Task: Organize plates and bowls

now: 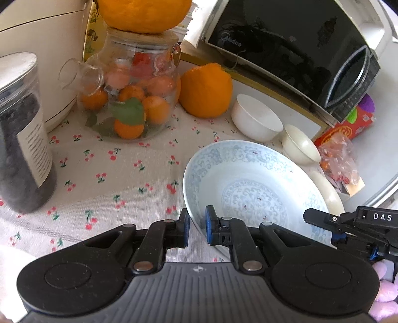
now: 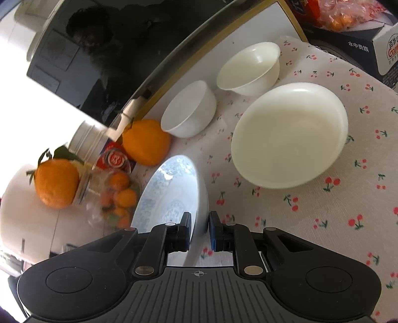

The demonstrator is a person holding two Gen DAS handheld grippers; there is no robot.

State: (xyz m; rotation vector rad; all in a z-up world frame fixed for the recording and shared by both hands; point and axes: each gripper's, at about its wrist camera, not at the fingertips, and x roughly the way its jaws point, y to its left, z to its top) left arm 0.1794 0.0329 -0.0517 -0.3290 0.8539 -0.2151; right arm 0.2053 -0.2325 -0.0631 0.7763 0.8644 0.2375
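A tablecloth printed with small red cherries is covering the whole work surface, and a black-fronted microwave is sitting along its far edge on a pale board, its glossy door reflecting the room. At the far left a cream rice cooker is standing beside a dark-filled plastic canister. A glass jar packed with small oranges is carrying a big orange on its lid, and a second large orange is resting just beside it. The blue-patterned plate is sitting tilted near the middle of the cloth, both grippers meeting it at its rim: the left gripper is clamping the near edge with one pad inside and one outside, and the right gripper is gripping the opposite edge the same way. A cream plate is lying flat on the cloth just beyond the patterned one. A white bowl is standing upright near the board, next to the orange, and a cream bowl is sitting close behind it, the two apart. A red box and a crinkled clear bag of snacks are lying at the right edge
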